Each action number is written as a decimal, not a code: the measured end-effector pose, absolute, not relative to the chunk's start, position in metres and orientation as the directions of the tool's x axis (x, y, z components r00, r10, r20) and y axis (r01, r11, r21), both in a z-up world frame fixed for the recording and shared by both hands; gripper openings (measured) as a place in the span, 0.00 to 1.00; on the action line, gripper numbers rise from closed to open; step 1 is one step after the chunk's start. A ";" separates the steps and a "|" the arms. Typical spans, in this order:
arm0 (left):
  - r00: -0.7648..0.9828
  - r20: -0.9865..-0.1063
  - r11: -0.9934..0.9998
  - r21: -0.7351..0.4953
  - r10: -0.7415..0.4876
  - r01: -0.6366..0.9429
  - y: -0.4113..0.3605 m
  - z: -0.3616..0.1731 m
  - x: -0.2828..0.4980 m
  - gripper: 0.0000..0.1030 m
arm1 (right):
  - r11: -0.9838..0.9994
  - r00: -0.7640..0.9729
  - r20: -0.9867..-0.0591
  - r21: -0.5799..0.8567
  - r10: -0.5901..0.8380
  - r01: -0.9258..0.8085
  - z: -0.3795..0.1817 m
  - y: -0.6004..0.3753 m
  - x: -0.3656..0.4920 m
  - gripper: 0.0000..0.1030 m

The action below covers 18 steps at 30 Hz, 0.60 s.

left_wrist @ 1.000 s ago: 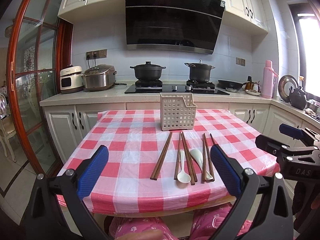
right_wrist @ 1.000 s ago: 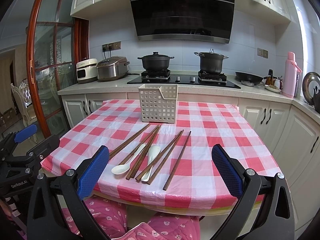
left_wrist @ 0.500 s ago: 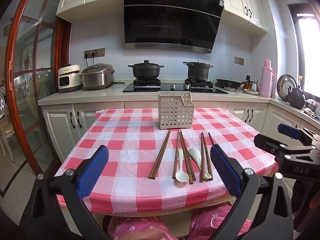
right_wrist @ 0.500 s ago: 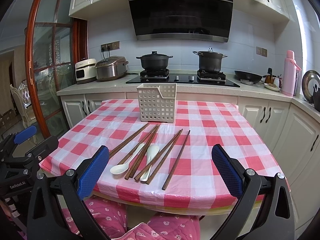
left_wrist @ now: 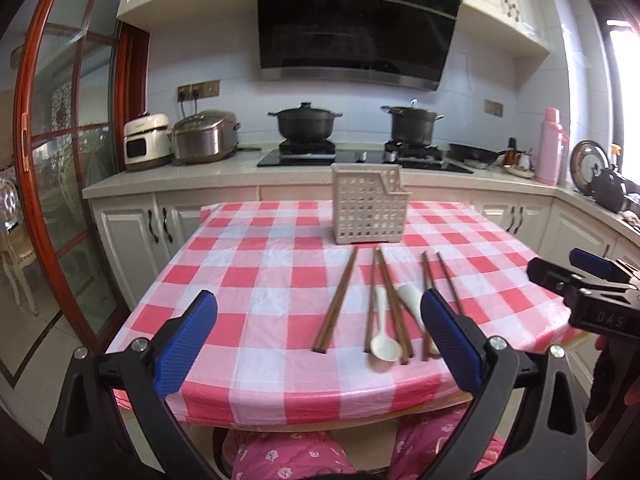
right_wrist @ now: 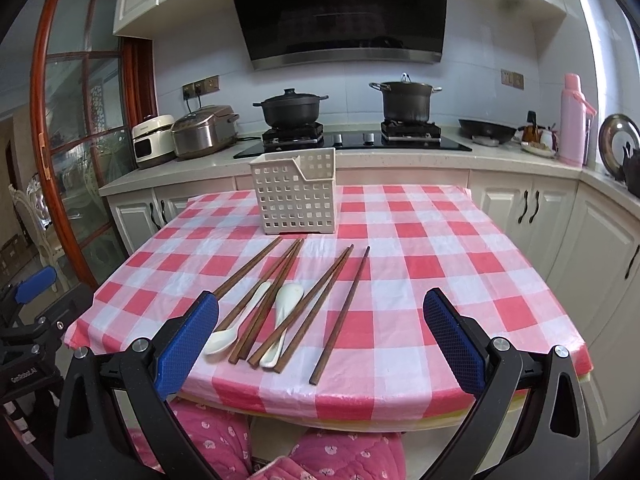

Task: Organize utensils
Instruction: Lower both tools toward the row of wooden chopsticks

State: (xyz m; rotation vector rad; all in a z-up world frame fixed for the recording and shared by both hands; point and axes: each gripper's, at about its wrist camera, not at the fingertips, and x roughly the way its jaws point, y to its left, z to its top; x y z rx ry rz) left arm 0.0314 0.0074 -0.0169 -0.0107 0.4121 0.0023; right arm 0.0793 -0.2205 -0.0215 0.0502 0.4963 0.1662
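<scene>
Both grippers gape wide with nothing between the blue pads: the left gripper (left_wrist: pixel 319 334) hangs off the near edge of the table (left_wrist: pixel 256 280), and the right gripper (right_wrist: pixel 321 334) does the same further along that edge. Neither touches a utensil. In the left view the right tool's black body shows white letters, "BAS" as far as I can read; in the right view the left tool bears small print, something like "GenRobot.AI".

The table wears a red-and-white checked cloth. On it the chopsticks (right_wrist: pixel 280 300) lie in loose pairs, fanning toward the near edge, with two pale spoons (right_wrist: pixel 286 304) among them, some sticks lying across the spoons. Behind them stands the basket (right_wrist: pixel 296 200), white, perforated, upright.

Beyond is a kitchen counter with a hob (right_wrist: pixel 352 142), two dark pots, two rice cookers (right_wrist: pixel 204 130), a pink flask (right_wrist: pixel 573 120) and a black hood above. Pink patterned trousers show under the table edge
</scene>
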 end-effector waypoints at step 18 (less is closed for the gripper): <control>0.813 -0.577 0.995 -0.096 -0.076 0.025 0.032 -0.054 0.148 0.95 | 0.992 0.771 -0.630 0.124 0.088 -0.012 -0.072 -0.235 0.171 0.74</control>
